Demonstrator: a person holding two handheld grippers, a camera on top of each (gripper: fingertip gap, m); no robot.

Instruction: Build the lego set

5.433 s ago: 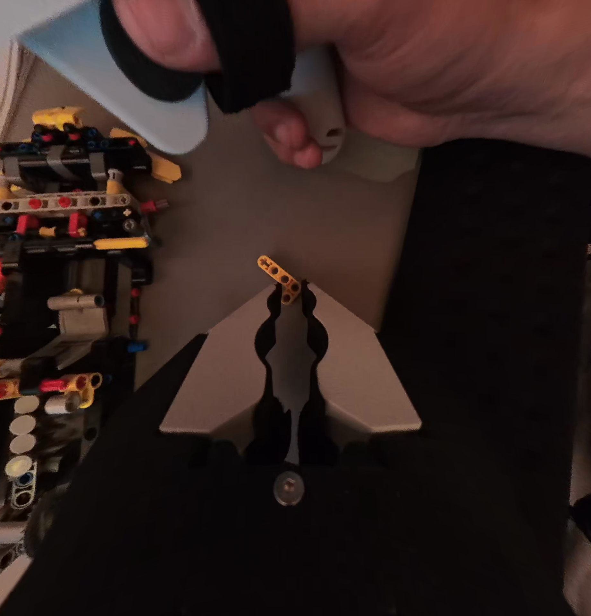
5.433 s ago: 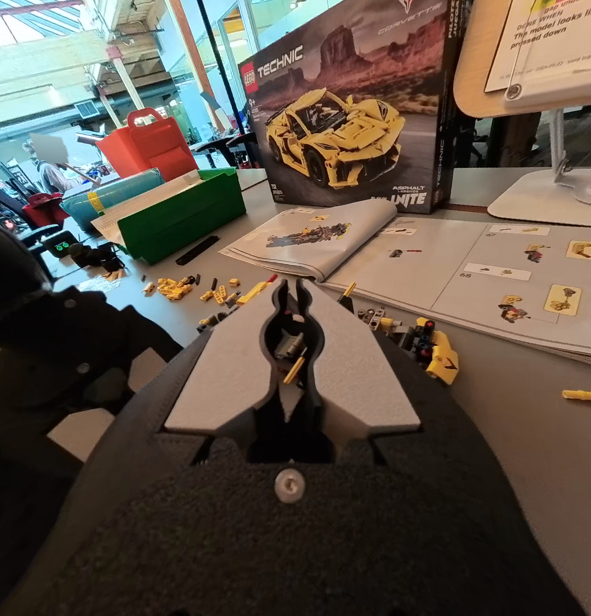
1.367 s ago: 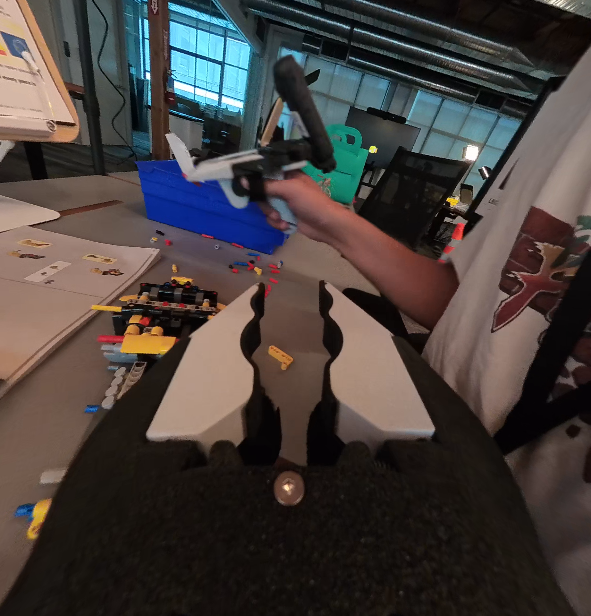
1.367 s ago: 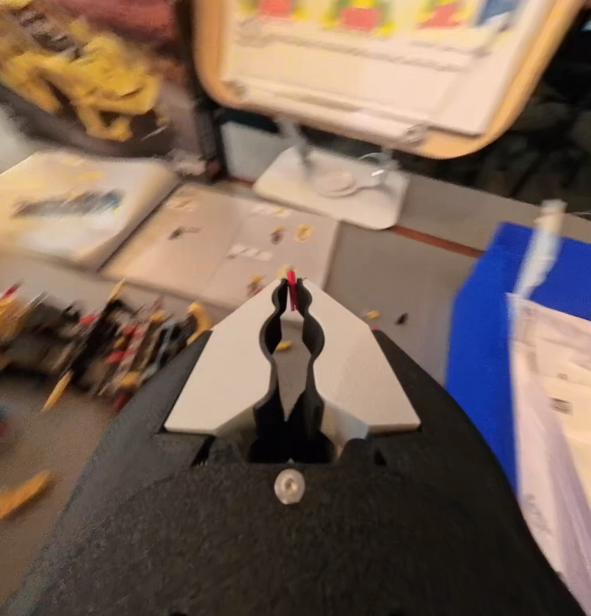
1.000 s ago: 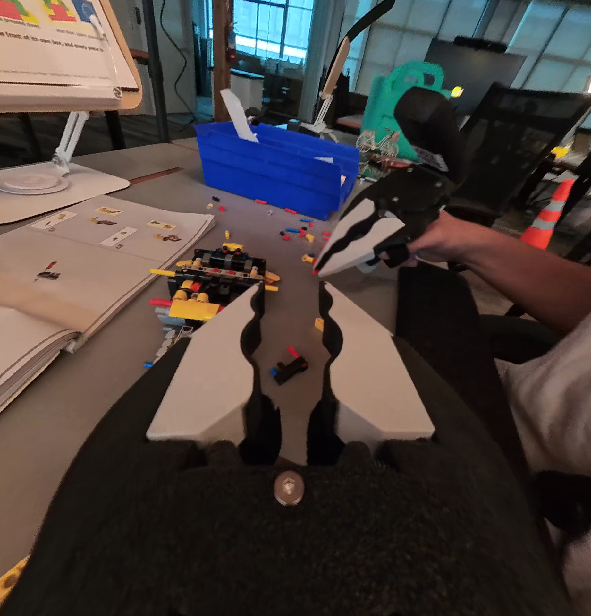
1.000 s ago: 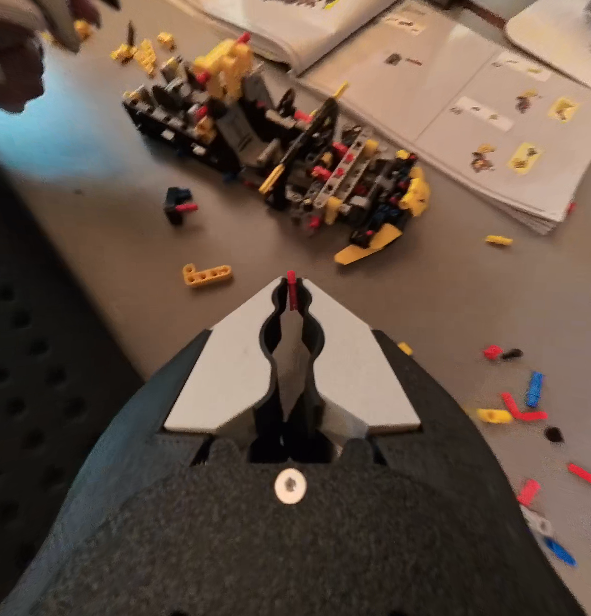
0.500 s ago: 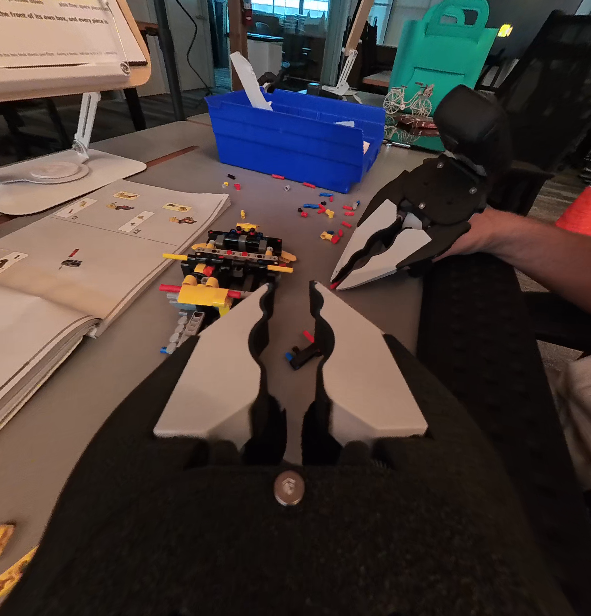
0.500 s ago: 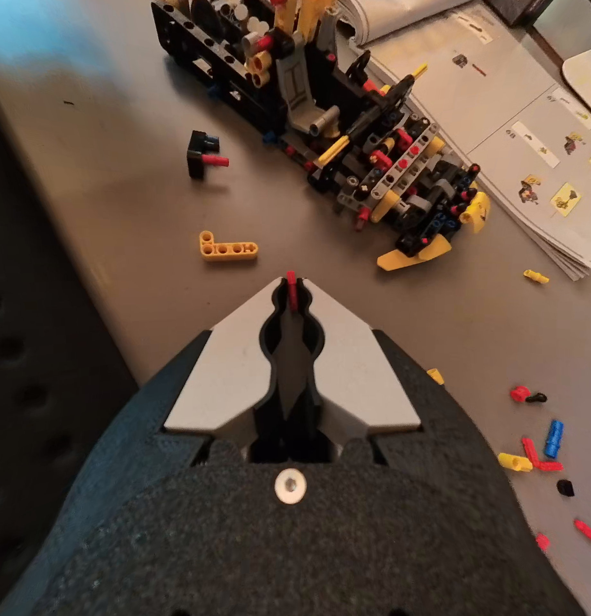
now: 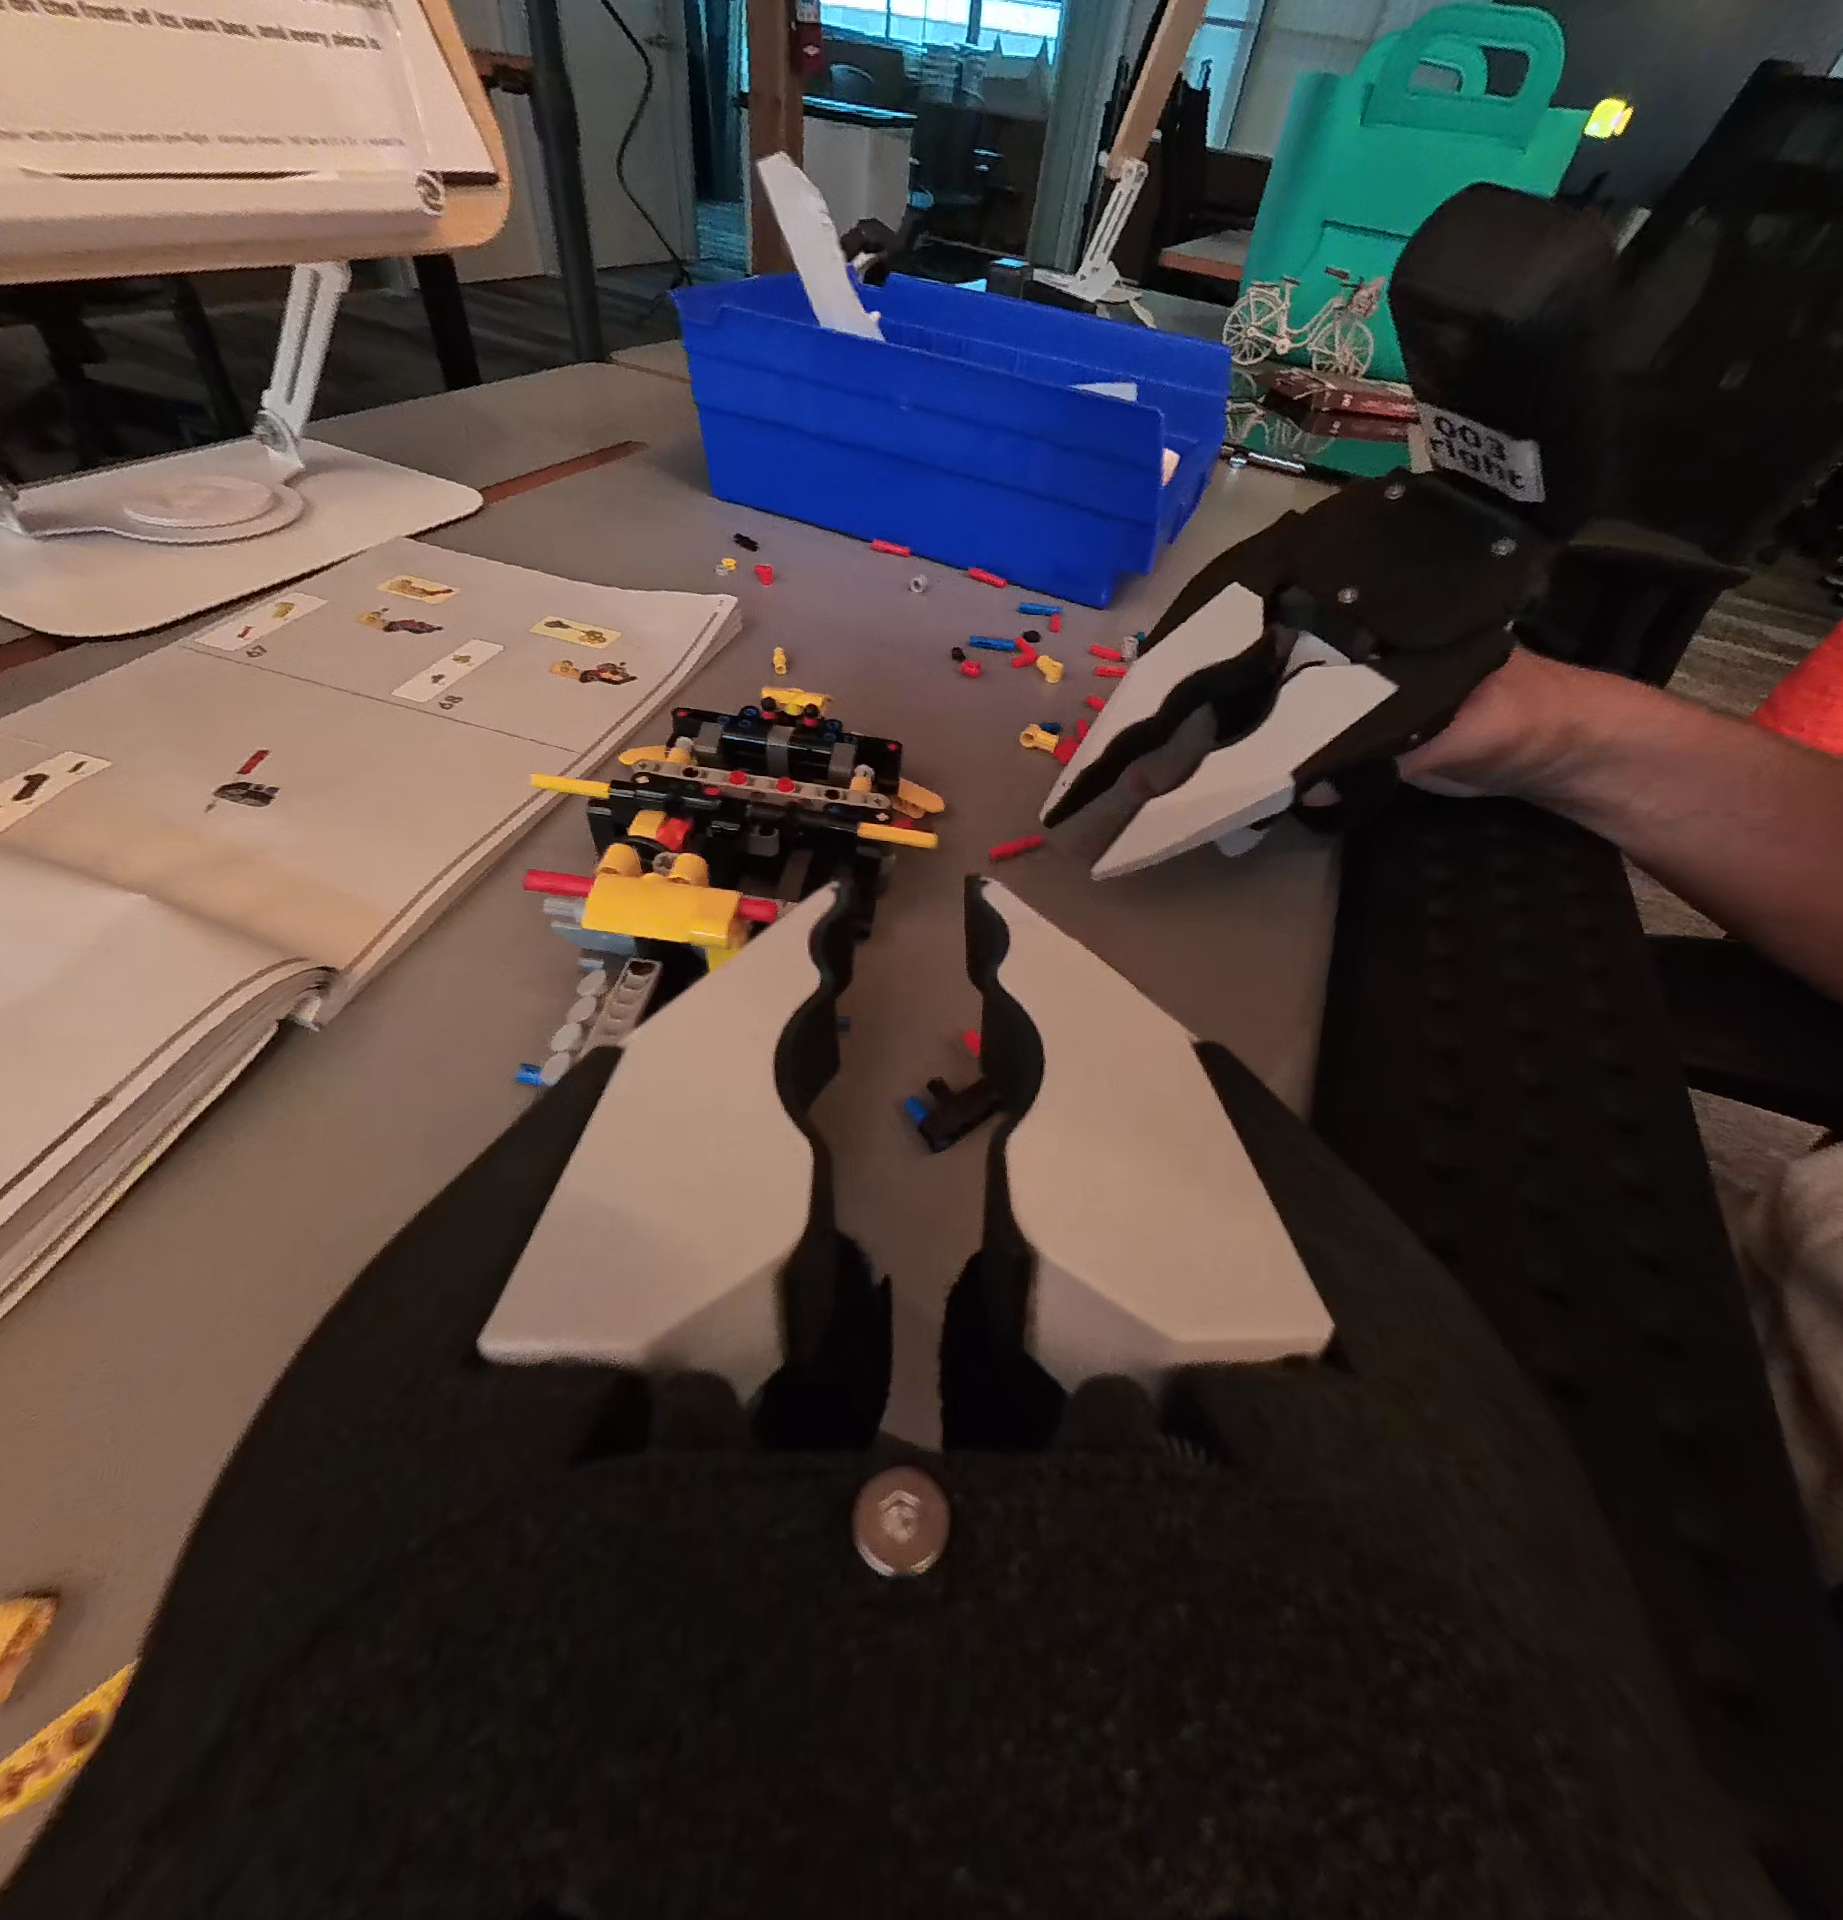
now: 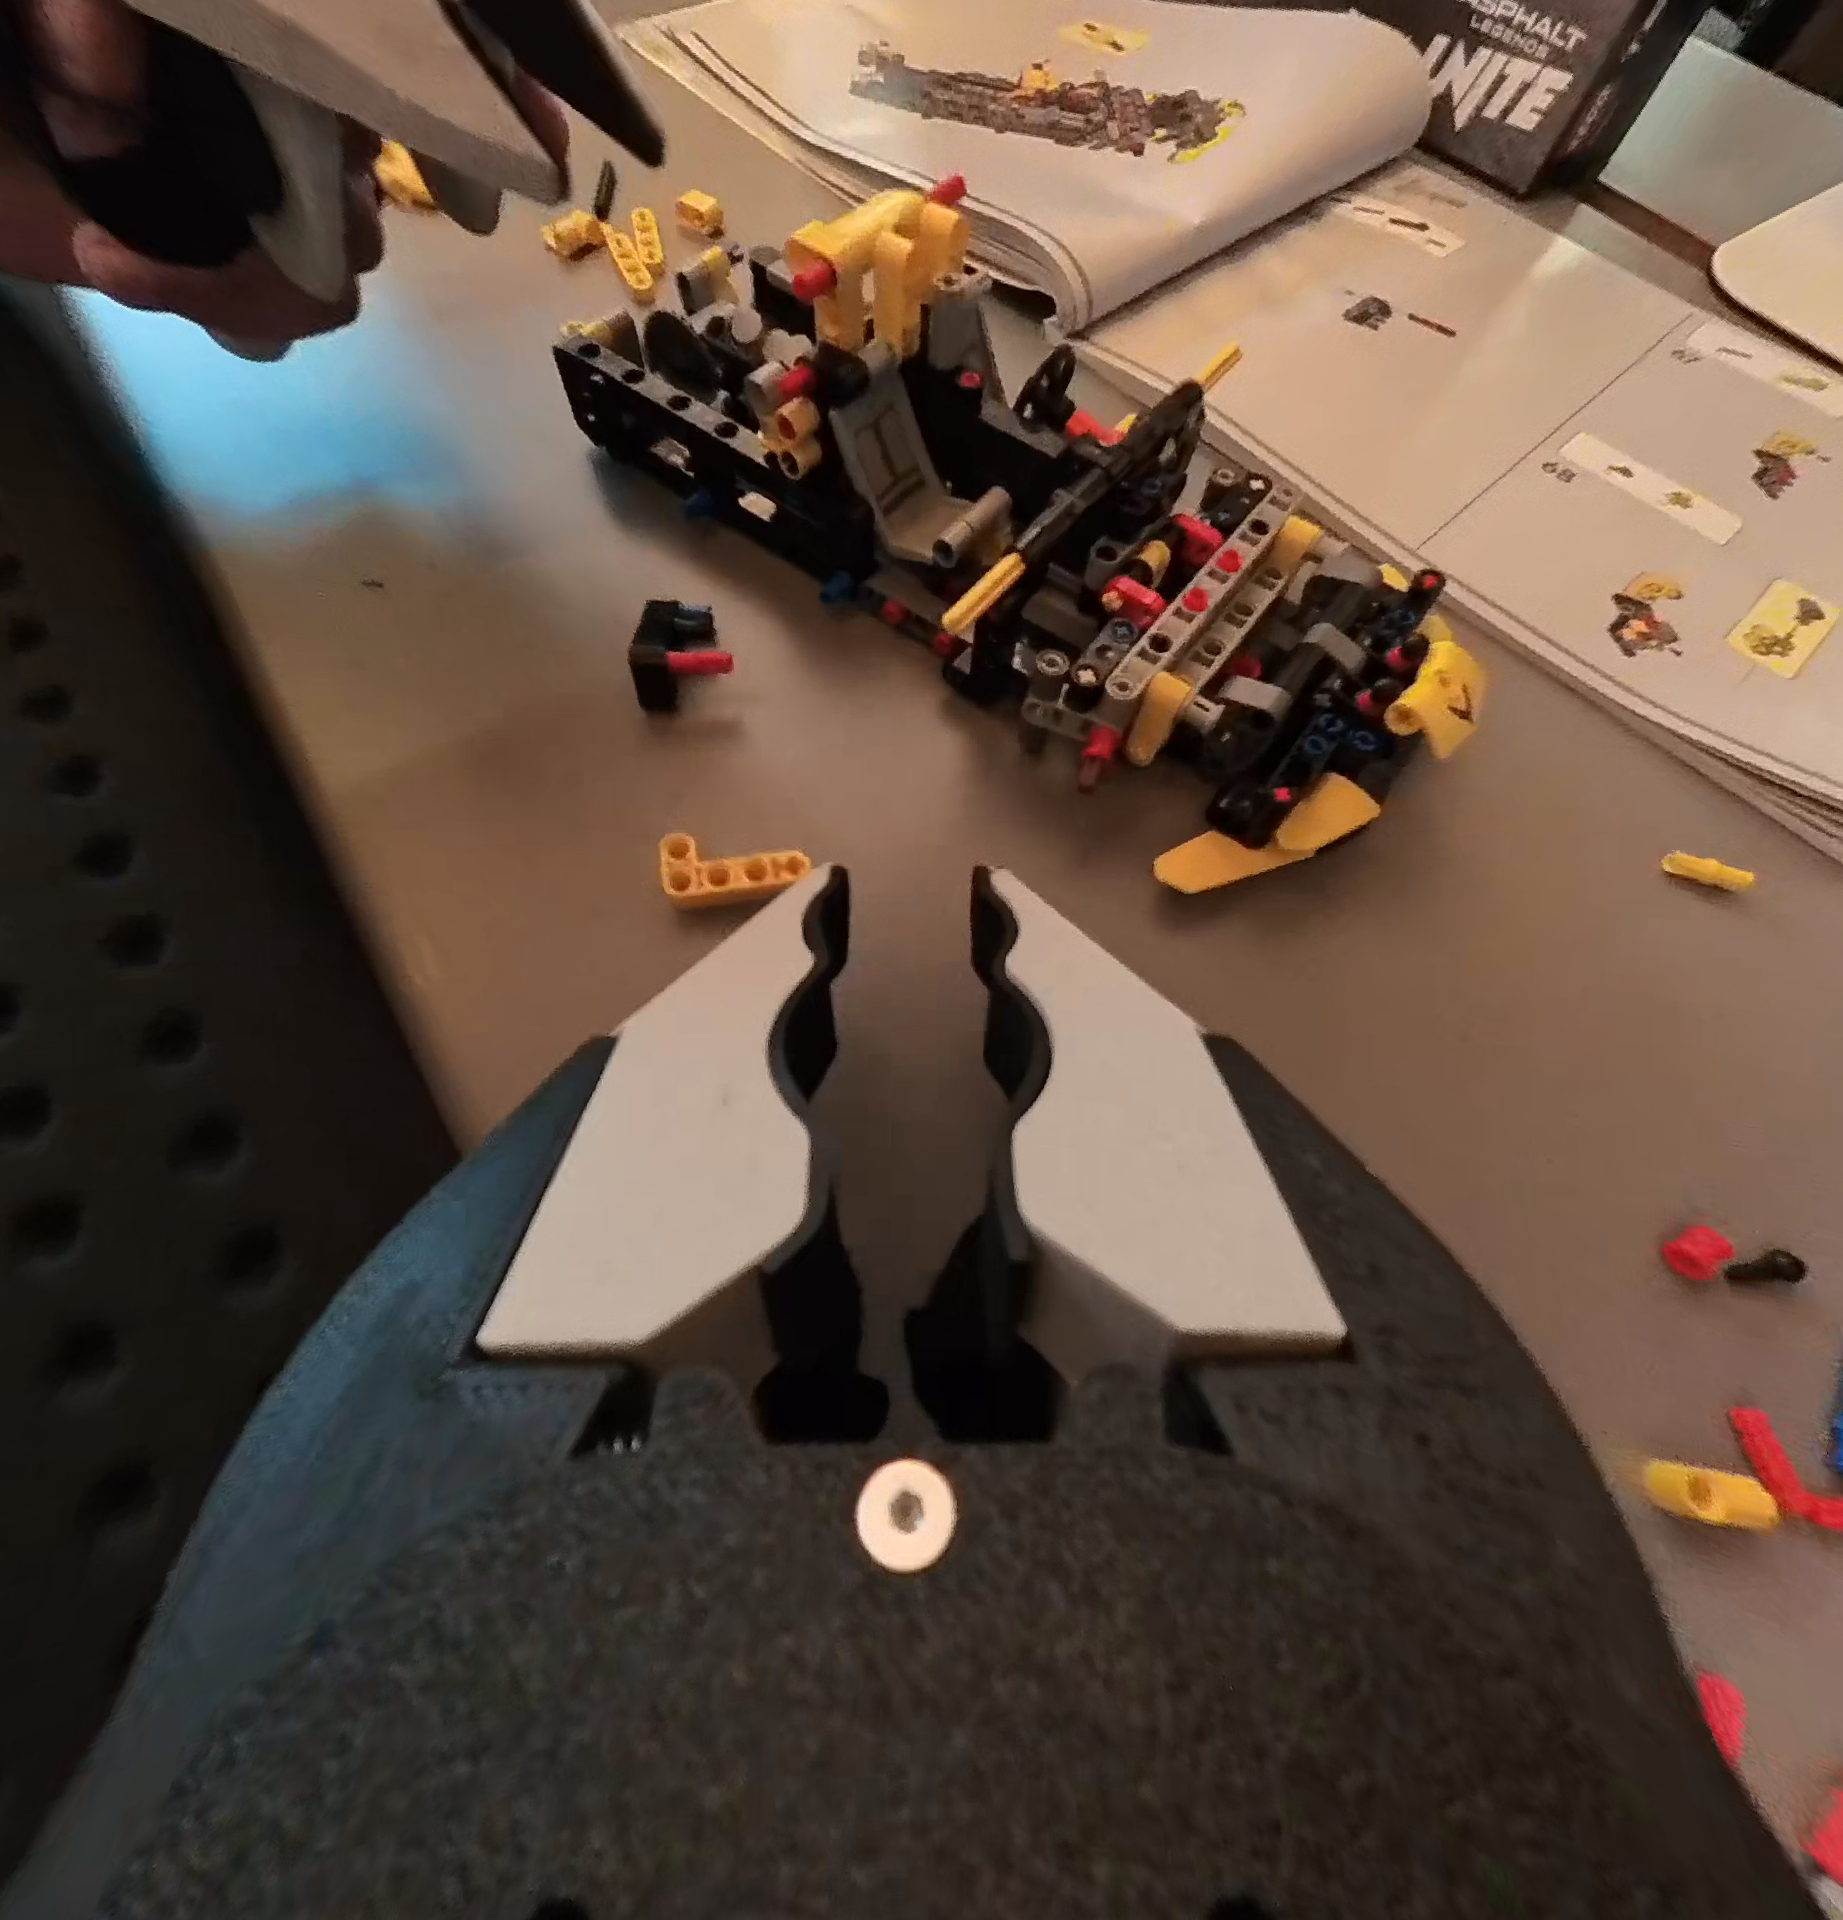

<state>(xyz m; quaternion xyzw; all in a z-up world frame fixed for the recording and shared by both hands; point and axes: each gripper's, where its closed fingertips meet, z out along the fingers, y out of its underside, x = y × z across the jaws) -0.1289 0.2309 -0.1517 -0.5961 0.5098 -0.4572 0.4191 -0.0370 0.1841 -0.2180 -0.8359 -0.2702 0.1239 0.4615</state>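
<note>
The partly built black and yellow car model [image 9: 740, 821] [image 10: 1000, 551] stands on the grey table. My left gripper [image 9: 906, 894] is open and empty, above a small black piece with a red pin [image 9: 953, 1107] [image 10: 668, 649]. My right gripper [image 10: 909, 883] is open and empty, low over the table; it also shows in the left wrist view [image 9: 1075, 844]. A red pin [image 9: 1016, 847] lies on the table just off its tips. A yellow L-shaped beam [image 10: 730, 871] lies beside its left finger. The left gripper [image 10: 600, 171] shows at the top left of the right wrist view.
An open instruction book [image 9: 325, 727] [image 10: 1519, 364] lies behind the model. A blue bin [image 9: 948, 436] stands farther back, with small loose pins [image 9: 1021, 655] [image 10: 1706, 1522] scattered before it. A white stand base [image 9: 169, 509] is at the left. A black chair back [image 9: 1499, 1039] borders the table. My hands' fingertips stand some 12 cm from each other.
My right gripper has opened and let go of the red pin, which now lies on the table by its tips. My left gripper has shifted slightly and stays open.
</note>
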